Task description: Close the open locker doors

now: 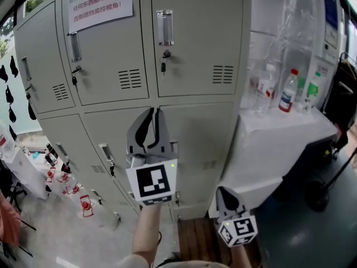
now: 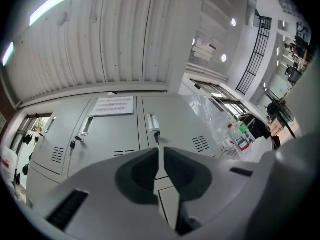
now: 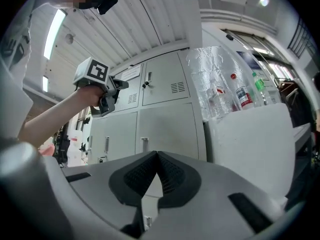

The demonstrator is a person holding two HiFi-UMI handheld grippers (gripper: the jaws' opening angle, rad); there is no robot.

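Observation:
A bank of grey lockers [image 1: 184,54] fills the head view, and every door in sight lies flush with its frame. The upper middle door [image 1: 103,54] carries a white paper notice. Keys hang in the locks under the upper handles [image 1: 164,28]. My left gripper [image 1: 153,113] is raised in front of the seam between the upper and lower rows, shut with nothing between its jaws. The left gripper view looks up at the same doors past the shut left gripper [image 2: 159,149]. My right gripper [image 1: 226,191] hangs low beside the lockers' right corner, shut and empty; it appears as the right gripper [image 3: 157,154] in its own view.
A white counter [image 1: 279,133] stands right of the lockers with several bottles [image 1: 288,91] behind clear plastic sheeting. Small red-and-white items [image 1: 85,204] sit on the floor at the lower left. A dark stand base [image 1: 318,197] is at the right.

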